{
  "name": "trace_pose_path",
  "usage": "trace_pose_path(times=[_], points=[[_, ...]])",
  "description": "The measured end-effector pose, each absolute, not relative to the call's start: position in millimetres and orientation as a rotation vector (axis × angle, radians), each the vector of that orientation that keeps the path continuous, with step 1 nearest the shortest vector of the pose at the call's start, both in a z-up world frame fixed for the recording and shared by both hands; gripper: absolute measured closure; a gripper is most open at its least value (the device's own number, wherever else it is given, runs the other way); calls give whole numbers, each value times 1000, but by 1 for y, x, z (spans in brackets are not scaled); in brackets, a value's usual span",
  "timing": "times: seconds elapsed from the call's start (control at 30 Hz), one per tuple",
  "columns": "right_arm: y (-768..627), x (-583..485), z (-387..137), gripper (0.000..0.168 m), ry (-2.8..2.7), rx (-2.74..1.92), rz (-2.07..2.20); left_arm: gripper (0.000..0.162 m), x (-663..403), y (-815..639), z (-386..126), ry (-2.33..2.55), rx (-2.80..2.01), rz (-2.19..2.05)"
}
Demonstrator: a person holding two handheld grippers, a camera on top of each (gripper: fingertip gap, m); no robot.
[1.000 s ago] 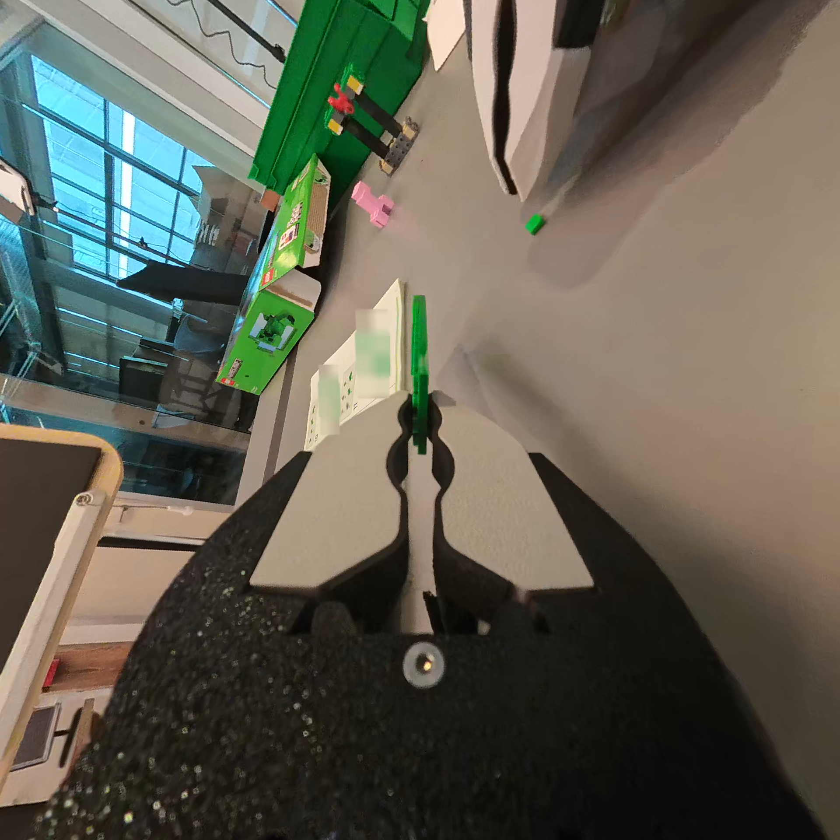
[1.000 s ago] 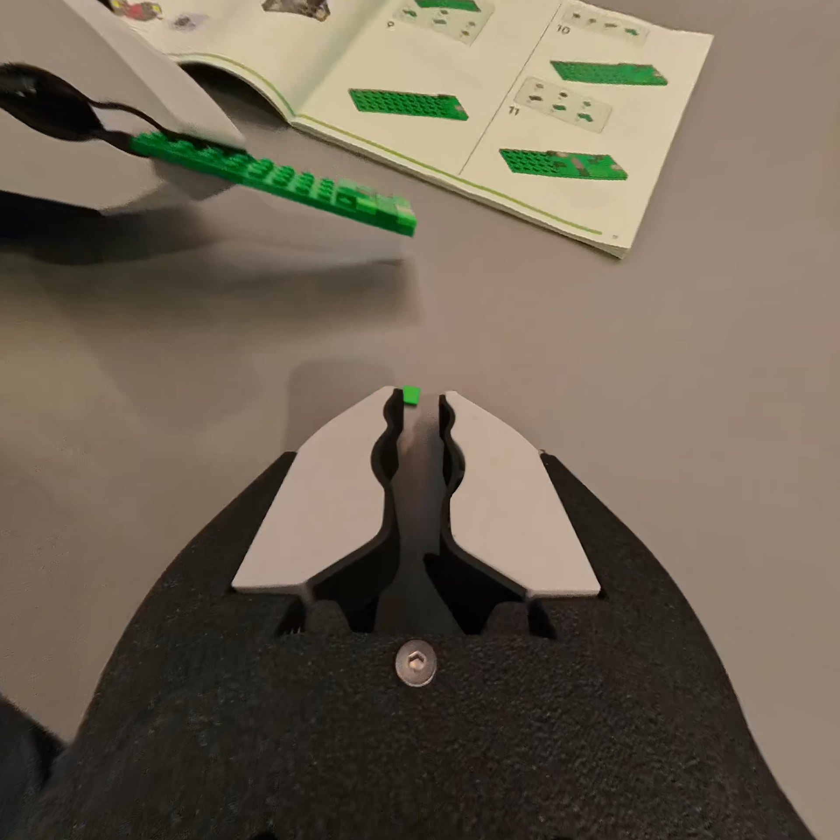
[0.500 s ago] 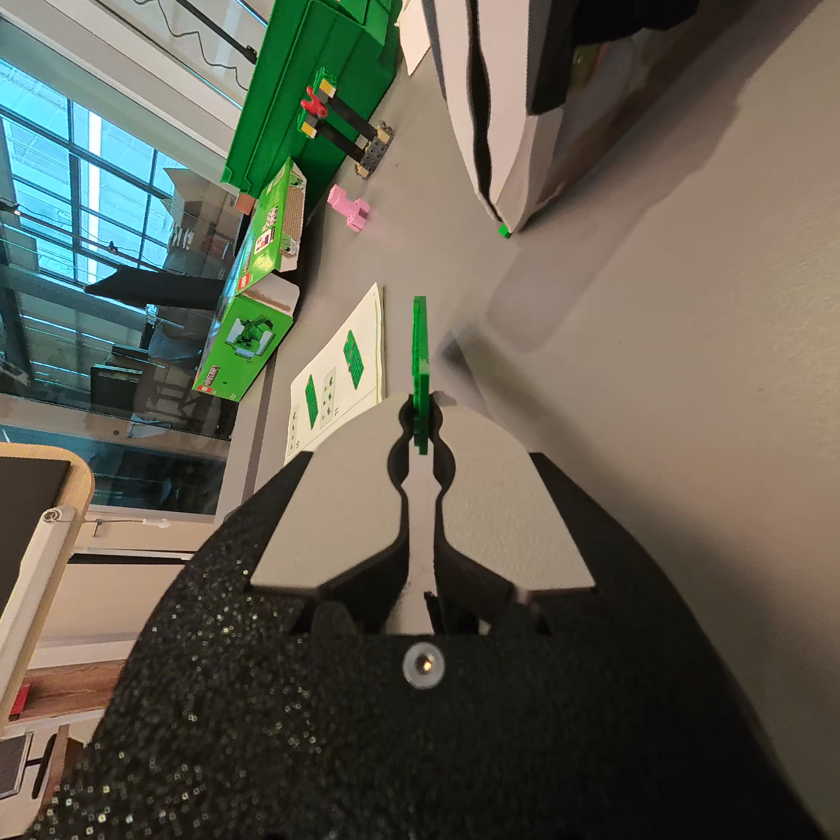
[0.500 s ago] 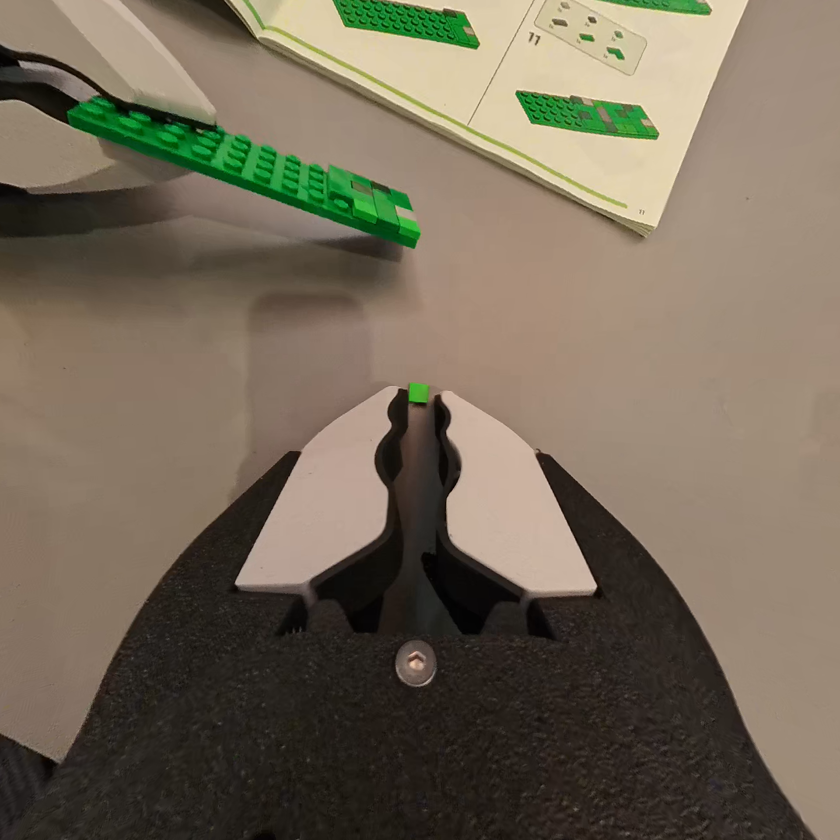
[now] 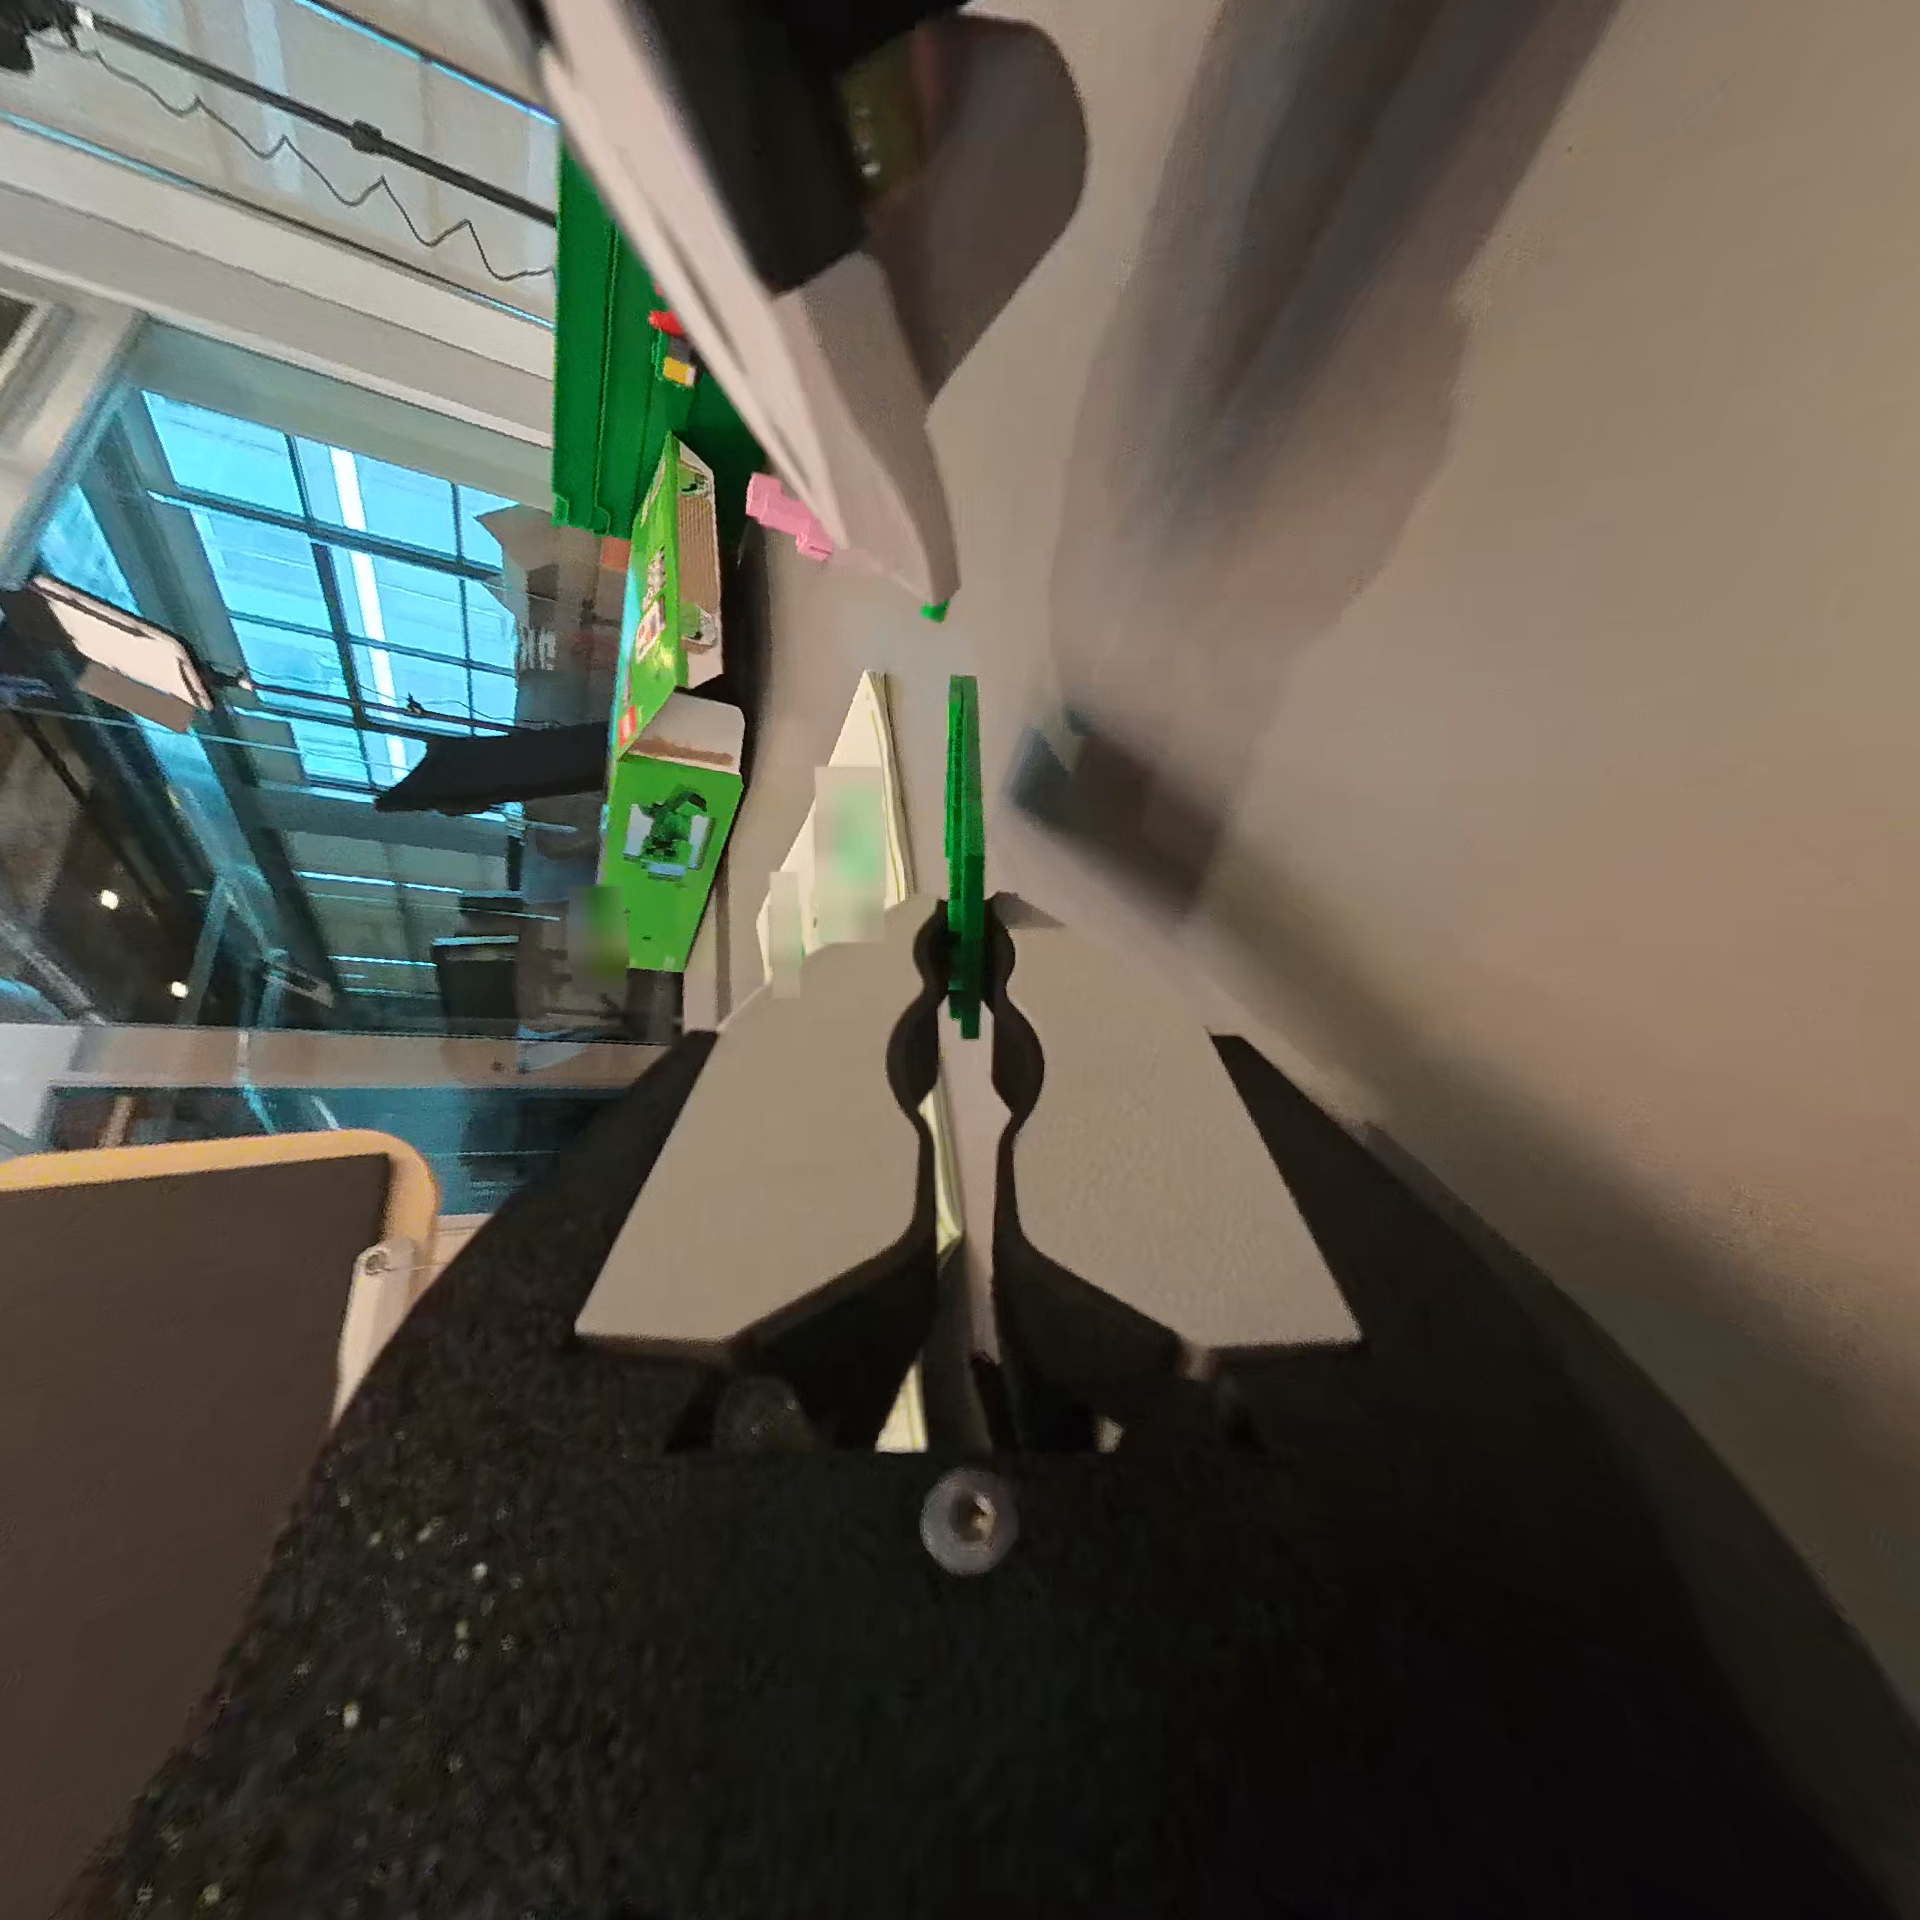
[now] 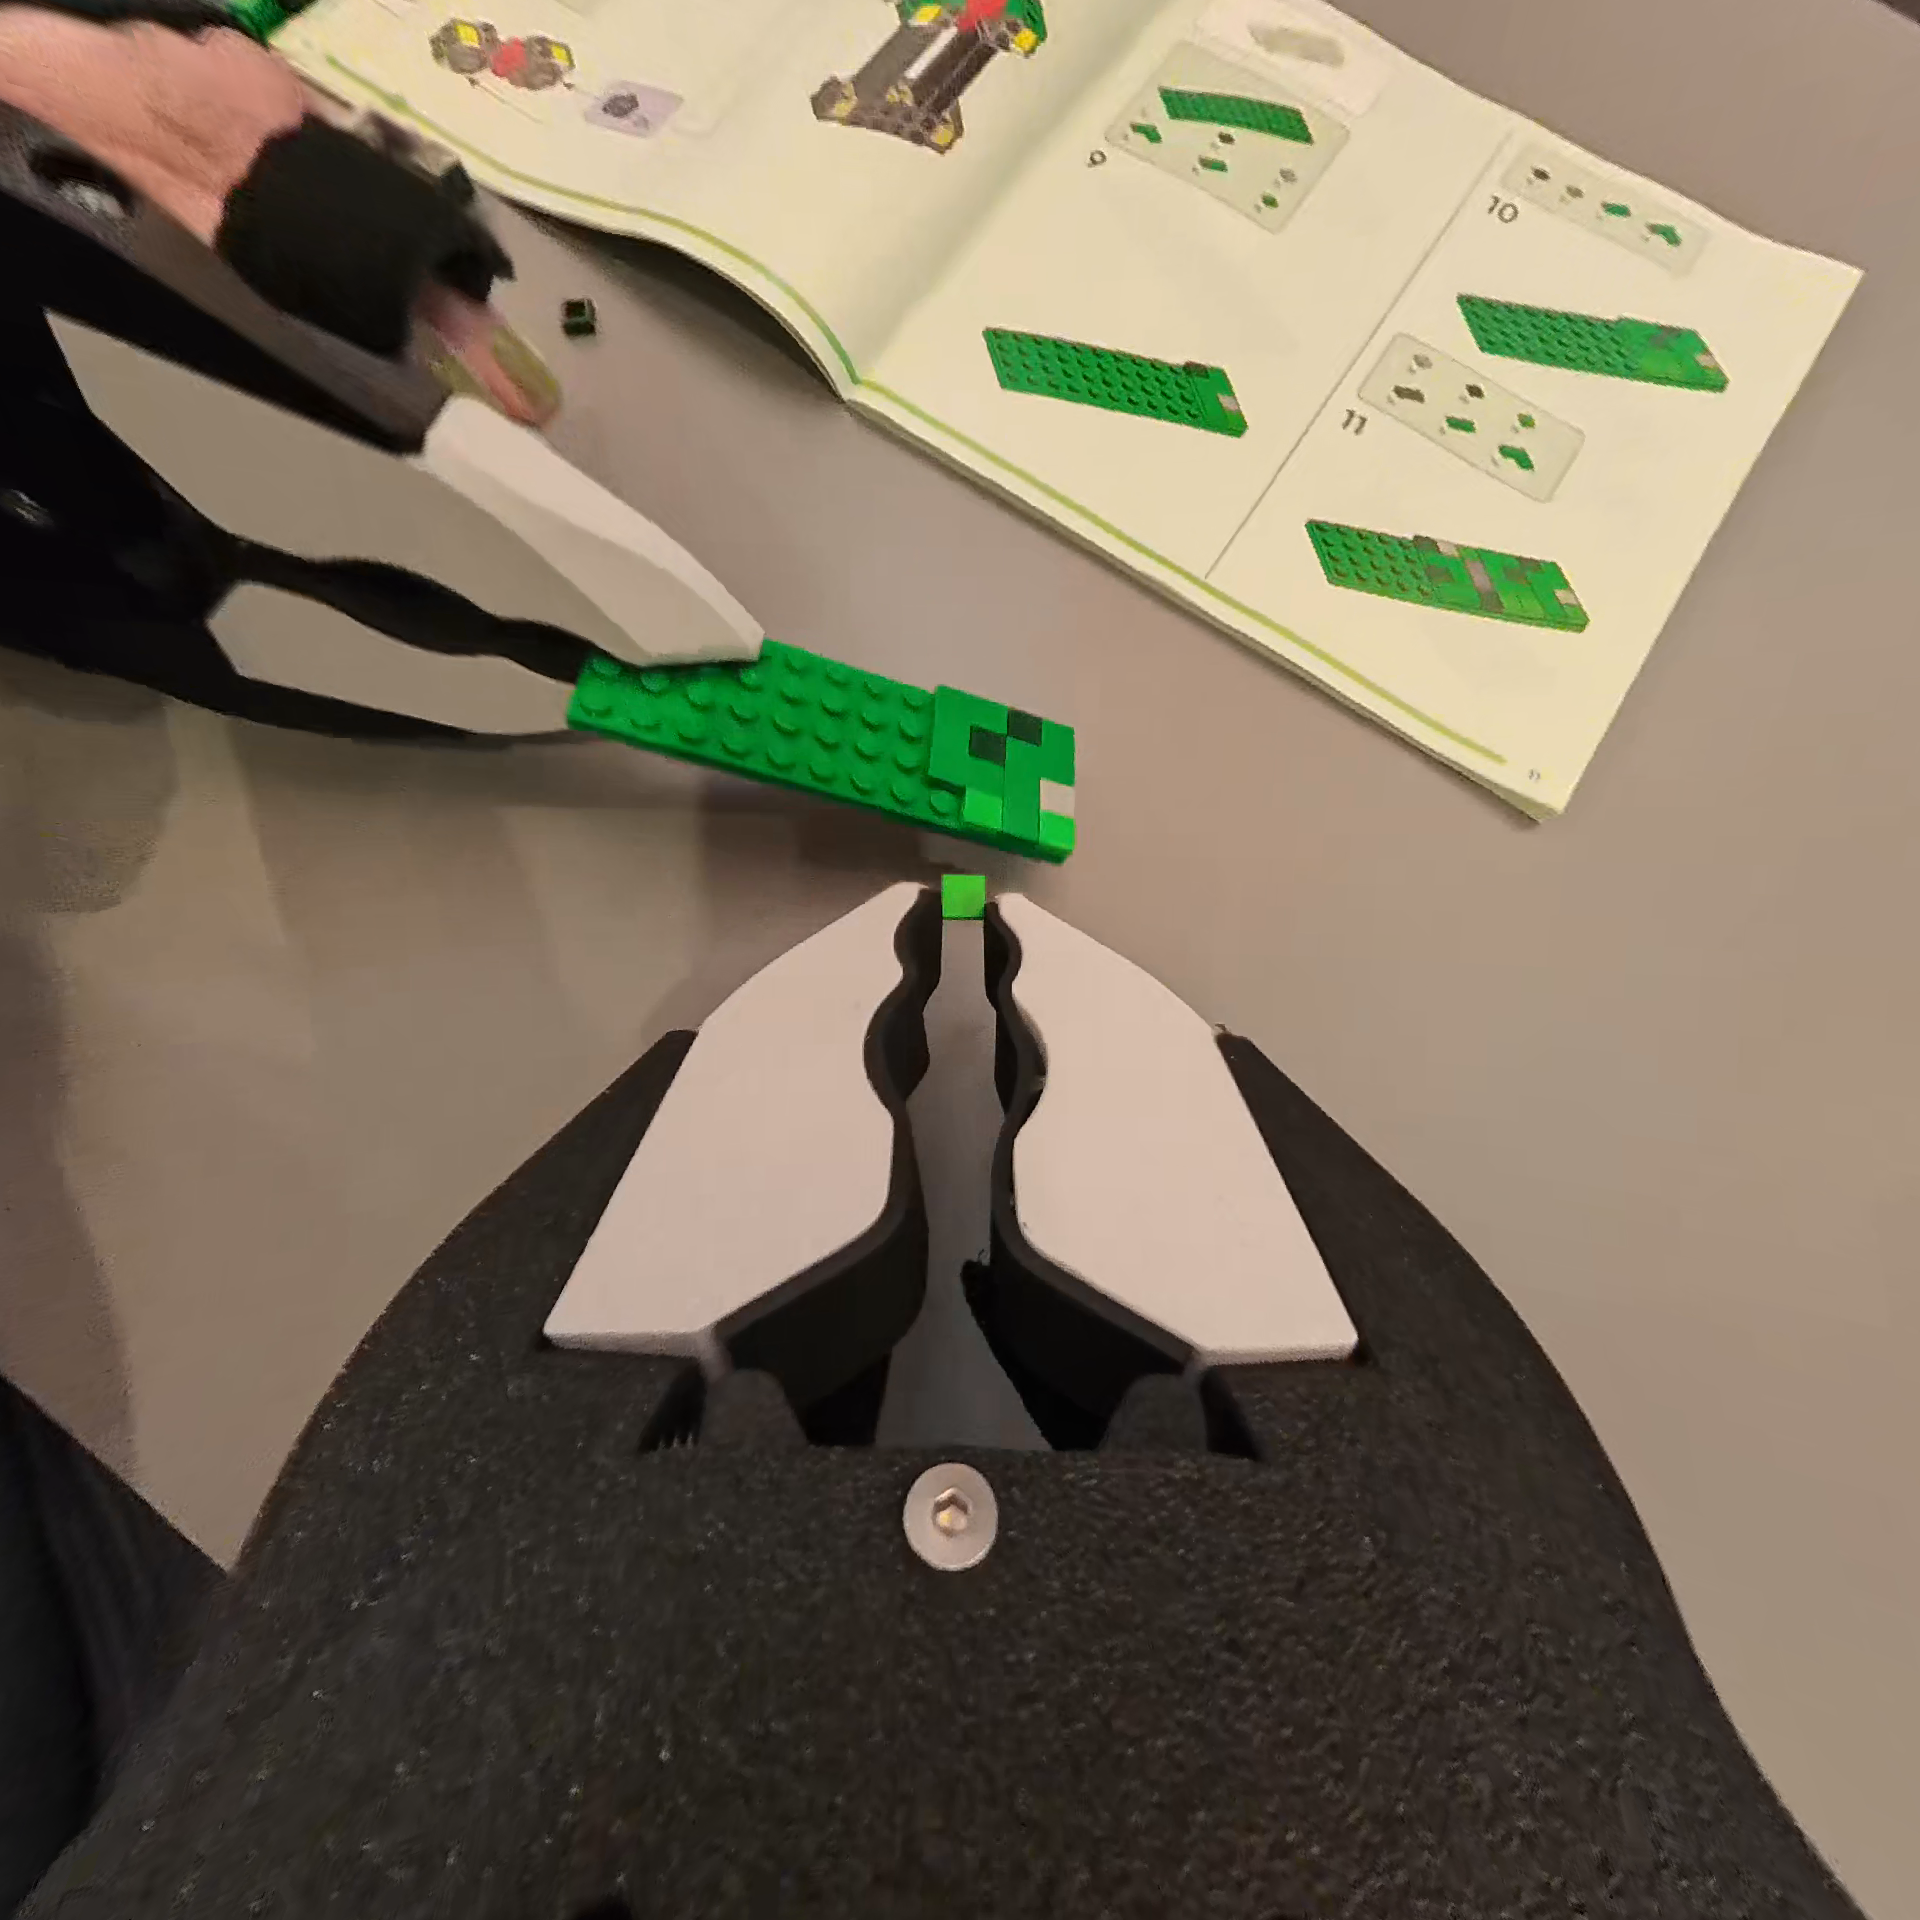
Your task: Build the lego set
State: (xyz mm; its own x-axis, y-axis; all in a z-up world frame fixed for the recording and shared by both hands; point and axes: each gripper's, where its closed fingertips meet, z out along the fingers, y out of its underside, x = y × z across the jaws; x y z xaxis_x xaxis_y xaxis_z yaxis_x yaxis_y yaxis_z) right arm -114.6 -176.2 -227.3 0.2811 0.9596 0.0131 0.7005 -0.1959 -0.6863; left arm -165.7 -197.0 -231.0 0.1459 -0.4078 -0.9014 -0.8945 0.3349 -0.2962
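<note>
The left gripper [image 6: 665, 665] clamped a flat studded green plate [image 6: 790, 727]; the right gripper [image 6: 963, 906] pinched a small smooth green tile [image 6: 963, 896].

The left wrist view is taken from just behind the left hand-held gripper [image 5: 971, 925] and is turned on its side, so the bench [image 5: 1558, 727] runs up the right edge. The right wrist view is taken from behind the right hand-held gripper [image 6: 961, 904] and is pointed down at the bench from close by. The green plate [image 6: 821, 743], the small green piece [image 6: 963, 896] and the booklet [image 6: 1195, 260] are seen in both views.
</note>
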Motion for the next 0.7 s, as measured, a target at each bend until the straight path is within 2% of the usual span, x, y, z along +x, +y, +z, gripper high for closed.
trace_pose_path(times=[0.7], points=[[-179, -129, -231, 161, -1506, -2045, 590, 158, -158, -201, -227, 1508, -1117, 695]])
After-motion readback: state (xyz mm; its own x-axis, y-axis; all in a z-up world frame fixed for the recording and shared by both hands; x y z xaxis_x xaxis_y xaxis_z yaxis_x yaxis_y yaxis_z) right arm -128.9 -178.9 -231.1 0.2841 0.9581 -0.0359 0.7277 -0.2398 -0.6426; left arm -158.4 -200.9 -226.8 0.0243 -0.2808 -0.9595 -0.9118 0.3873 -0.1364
